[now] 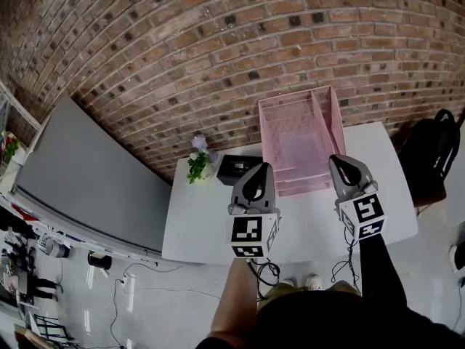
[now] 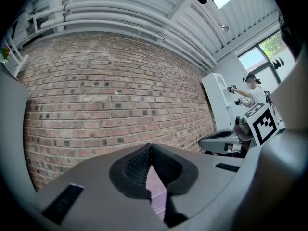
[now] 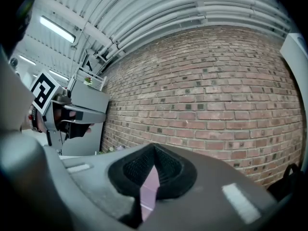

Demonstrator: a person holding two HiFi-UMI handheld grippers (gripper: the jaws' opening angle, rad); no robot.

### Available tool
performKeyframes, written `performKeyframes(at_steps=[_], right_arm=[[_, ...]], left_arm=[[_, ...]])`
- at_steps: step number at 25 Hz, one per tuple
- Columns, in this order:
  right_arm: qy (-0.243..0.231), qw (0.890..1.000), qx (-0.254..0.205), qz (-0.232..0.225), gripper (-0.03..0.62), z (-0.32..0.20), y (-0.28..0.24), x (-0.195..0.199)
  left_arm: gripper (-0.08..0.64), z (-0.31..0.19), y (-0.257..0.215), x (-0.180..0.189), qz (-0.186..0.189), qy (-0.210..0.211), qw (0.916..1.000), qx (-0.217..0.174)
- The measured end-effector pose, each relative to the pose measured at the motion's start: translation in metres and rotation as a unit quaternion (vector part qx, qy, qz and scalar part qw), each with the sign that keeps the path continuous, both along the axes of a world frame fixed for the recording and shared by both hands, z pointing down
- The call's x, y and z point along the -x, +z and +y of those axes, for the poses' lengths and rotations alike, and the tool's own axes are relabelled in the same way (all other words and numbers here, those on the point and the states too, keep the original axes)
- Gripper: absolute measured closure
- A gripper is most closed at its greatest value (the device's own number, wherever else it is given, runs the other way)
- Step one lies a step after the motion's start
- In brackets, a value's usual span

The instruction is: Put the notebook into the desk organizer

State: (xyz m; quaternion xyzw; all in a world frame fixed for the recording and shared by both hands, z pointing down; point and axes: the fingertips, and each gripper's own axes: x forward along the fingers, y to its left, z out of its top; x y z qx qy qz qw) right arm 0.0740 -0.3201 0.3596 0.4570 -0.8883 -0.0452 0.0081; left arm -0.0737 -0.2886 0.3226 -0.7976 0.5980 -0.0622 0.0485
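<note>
Left claw: I held my left claw (image 1: 261,169) level over the near part of the bench. Its jaws were pressed together at the tips (image 2: 151,148) with nothing between them. Only a sliver of pink showed through the gap below the pads.
Right claw: My right claw (image 1: 338,162) hung beside it at about the same height, well apart from the left. It too was closed tight (image 3: 154,149) and held nothing. Each claw showed in the other's view, the right one (image 2: 225,141) and the left one (image 3: 72,114).
Bench: The white bench (image 1: 211,224) lay under both claws, its near half bare.
Notebook: The dark notebook (image 1: 238,169) lay flat on the bench past my left claw. It was between the plant and the desk organizer, just beside the organizer's left wall and outside it.
Plant: A small plant with purple flowers (image 1: 197,160) stood at the bench's far left corner.
Desk organizer: The pink desk organizer (image 1: 298,144) stood at the far edge of the bench, its open front facing me. I could see nothing in its trays.
Sides: A grey panel (image 1: 94,173) leaned at the left, and a black bag (image 1: 429,158) sat off the bench's right end.
Wall: A brick wall (image 1: 218,42) closed off everything behind.
</note>
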Motion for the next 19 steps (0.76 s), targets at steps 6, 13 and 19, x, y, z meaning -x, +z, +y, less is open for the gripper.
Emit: performKeyframes(at_steps=[6,13,19], right_arm=[[-0.003,1.000,0.001,-0.001,0.592,-0.0009,0.0003,0.0012],[-0.003,1.000,0.003,0.001,0.592,-0.0012,0.0006,-0.0006],[-0.005,1.000,0.001,0.000,0.592,-0.0012,-0.0007,-0.0015]], left_arm=[[0.551,-0.0010,0.0016,0.0004,0.000,-0.001,1.0000,0.001],[0.551,-0.0016,0.0014,-0.0021,0.001,0.000,1.0000,0.002],[0.551,-0.0021,0.0014,-0.0036,0.002,0.001,1.0000,0.002]])
